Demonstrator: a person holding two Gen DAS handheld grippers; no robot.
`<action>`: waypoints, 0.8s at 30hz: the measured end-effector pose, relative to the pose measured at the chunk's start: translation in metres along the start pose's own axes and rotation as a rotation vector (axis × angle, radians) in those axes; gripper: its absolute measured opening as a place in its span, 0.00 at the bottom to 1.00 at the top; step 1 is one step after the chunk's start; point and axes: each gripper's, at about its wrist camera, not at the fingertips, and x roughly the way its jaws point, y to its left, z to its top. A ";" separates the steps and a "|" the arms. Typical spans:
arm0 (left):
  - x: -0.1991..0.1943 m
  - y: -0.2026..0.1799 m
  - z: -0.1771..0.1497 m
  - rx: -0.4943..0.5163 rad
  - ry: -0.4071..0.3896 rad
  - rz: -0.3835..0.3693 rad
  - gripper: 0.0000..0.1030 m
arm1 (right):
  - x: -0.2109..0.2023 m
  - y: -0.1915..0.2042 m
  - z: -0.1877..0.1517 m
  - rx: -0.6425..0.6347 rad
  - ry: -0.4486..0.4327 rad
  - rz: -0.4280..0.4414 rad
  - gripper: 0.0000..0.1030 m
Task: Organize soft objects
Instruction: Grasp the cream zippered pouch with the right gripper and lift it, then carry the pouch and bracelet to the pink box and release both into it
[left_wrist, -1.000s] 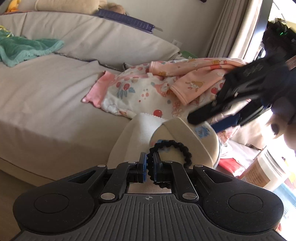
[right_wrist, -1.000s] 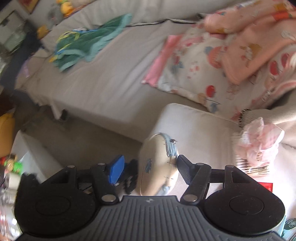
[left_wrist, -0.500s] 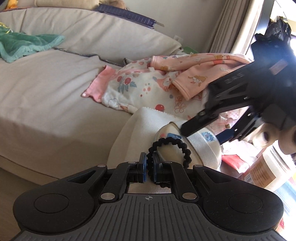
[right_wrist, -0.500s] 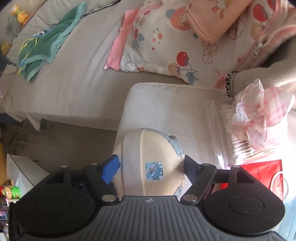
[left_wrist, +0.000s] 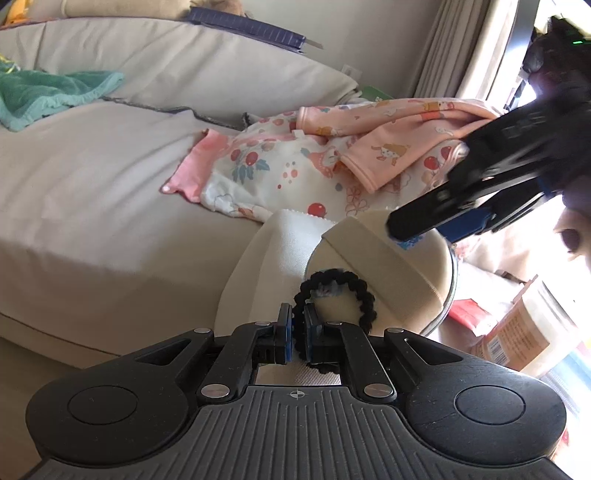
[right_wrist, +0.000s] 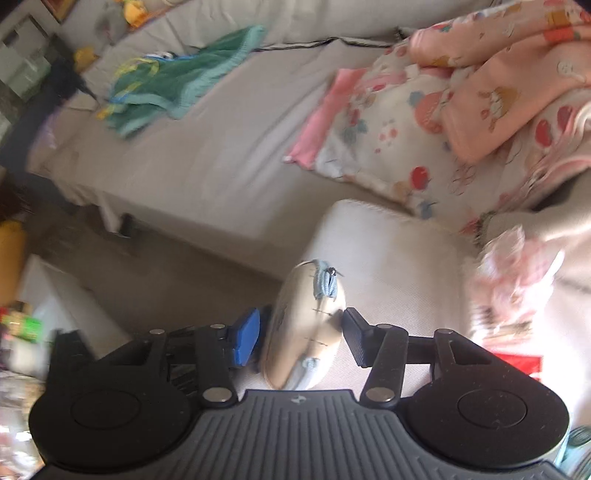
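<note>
**Pouch and hair tie both in hand, over the sofa arm**

Left gripper (left_wrist: 298, 332) is clamped on a black scrunchie-type hair tie (left_wrist: 334, 297); the pads pinch one side of the loop and the rest stands free above the fingers. Right gripper (right_wrist: 300, 336) straddles a cream zip pouch (right_wrist: 306, 325) with a light-blue zipper end. Fingers are part open with the pouch between them. The black finger touches the pouch. Contact on the blue-pad side is unclear, so I can't call it a firm grip. In the left view the pouch (left_wrist: 384, 273) sits just behind the hair tie, on or just over the pale sofa armrest (right_wrist: 391, 251).

Likely step, my read: get the hair tie into or onto the pouch.

- Check the zipper is open first. Can't tell from either view.
- Right side should close fully before any lift. The pouch is soft and will sag or rotate out of a loose hold.
- Keep the pouch mouth facing the left gripper and bring the free part of the loop in first.
- Release only once the loop is past the edge; elastic can spring off and drop beside the sofa.

Floral bedding (left_wrist: 288, 173), peach printed garment (left_wrist: 402, 125) and teal towel (right_wrist: 177, 88) lie on the seat, untouched. Right view is motion-blurred.
</note>
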 end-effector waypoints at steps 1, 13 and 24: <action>0.000 0.001 -0.001 -0.002 -0.001 -0.002 0.07 | 0.005 -0.006 0.002 0.033 0.015 0.001 0.51; 0.004 0.007 -0.001 0.009 0.000 -0.020 0.07 | 0.005 -0.018 0.003 0.030 -0.003 0.173 0.70; 0.006 0.008 -0.001 -0.009 -0.004 -0.031 0.08 | 0.055 -0.004 -0.007 0.127 0.203 0.162 0.42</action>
